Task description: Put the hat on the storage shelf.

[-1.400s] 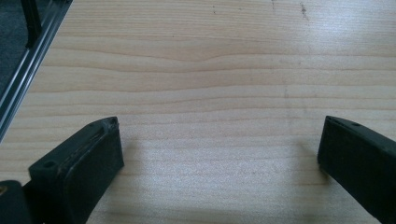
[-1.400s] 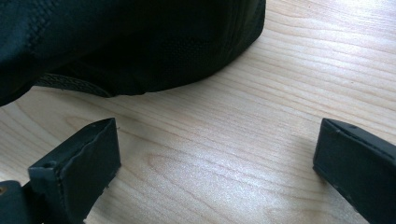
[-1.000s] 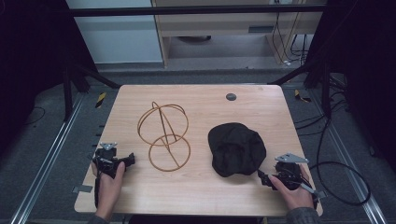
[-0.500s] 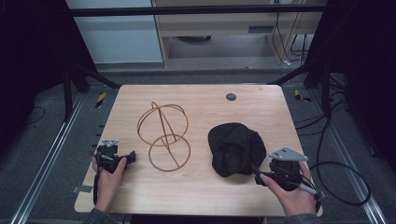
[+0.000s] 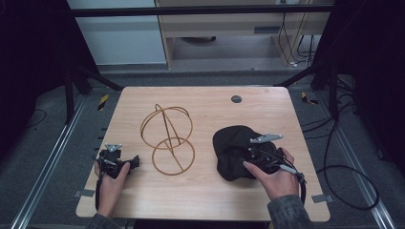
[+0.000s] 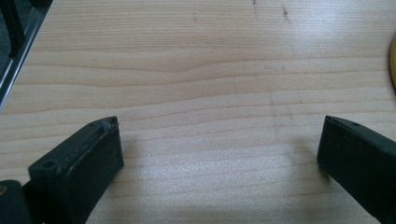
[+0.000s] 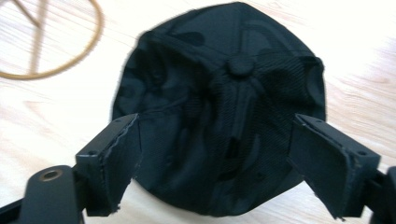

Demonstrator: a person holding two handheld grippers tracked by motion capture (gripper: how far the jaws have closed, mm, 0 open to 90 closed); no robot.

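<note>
A black cap (image 5: 232,143) lies crown up on the right half of the wooden table (image 5: 200,200). My right gripper (image 5: 248,157) hovers over the cap's near right edge, pointing left. In the right gripper view the cap (image 7: 219,116) lies beneath and between its jaws (image 7: 215,140). Those jaws have just been closing a little but still stand wide, and their pads are not pressing the cloth. A gold wire stand (image 5: 167,138) of two hoops rises left of the cap. My left gripper (image 5: 133,162) rests open near the table's left front, with bare wood between its jaws (image 6: 219,135).
A small dark round disc (image 5: 236,98) sits near the table's far edge. Black cables (image 5: 344,181) lie on the floor to the right. Metal rails (image 5: 43,176) run along the table's left side. The stand's gold hoop (image 7: 51,42) curves at the upper left of the right gripper view.
My right hand has risen and moved left from the table's front right corner onto the cap's near edge. The left hand has stayed where it was.
</note>
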